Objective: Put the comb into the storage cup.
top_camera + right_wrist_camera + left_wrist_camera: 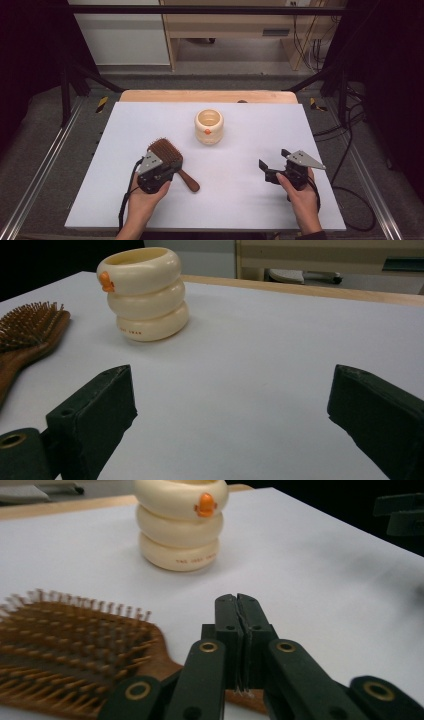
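Left claw is fully closed, jaws pressed together above the handle of the wooden hairbrush; no grip on the handle can be confirmed. The left hand reaches in from the near edge. The hairbrush lies near-left on the surface, bristles up. Right claw stands wide open, empty, near-right. Cream ringed cup stands centre-far.

there's a cream cup shaped like three stacked rings with a little orange knob on its side, standing upright mid-way back on the white surface, plus a wooden cabinet and loose cables on the floor behind.
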